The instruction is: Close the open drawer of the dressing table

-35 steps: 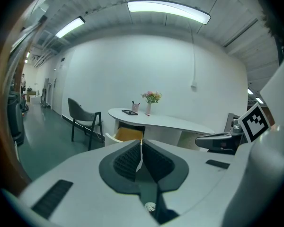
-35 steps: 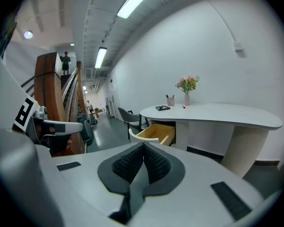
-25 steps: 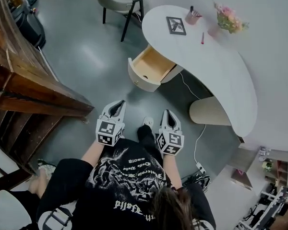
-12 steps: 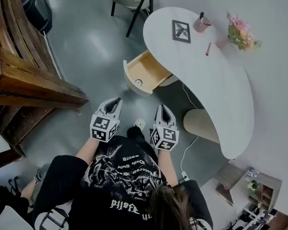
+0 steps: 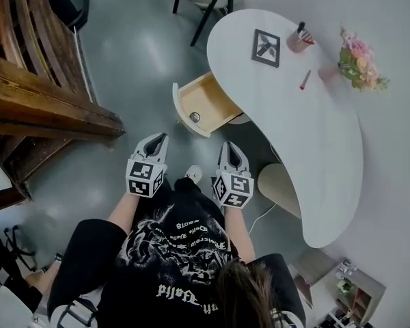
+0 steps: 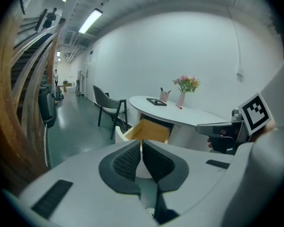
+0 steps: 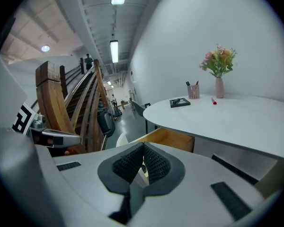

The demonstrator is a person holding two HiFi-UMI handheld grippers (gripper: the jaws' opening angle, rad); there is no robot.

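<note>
Pale wood lines the open drawer (image 5: 203, 104) of the white, curved-topped dressing table (image 5: 307, 142); it stands pulled well out from the table's rounded end, its white front facing you across the grey floor; a small round object (image 5: 195, 117) lies inside near the front, too small to name. So the one job here is not yet done; I judge the task barely begun.

Your left gripper (image 5: 157, 137) has its jaws pressed together with nothing between the ribbed pads; your right gripper (image 5: 230, 146) is the same, closed and empty. Both hang side by side in front of your chest, aimed towards the drawer but well apart from it; neither touches the front.

What is left, as I read it: bring a closed gripper up to the drawer front; press it squarely; push until the front sits flush with the table's side. The pink flowers in their vase (image 5: 359, 55) and the black-framed picture (image 5: 266, 47) stand on the tabletop, away from the drawer, and should not interfere.
</note>
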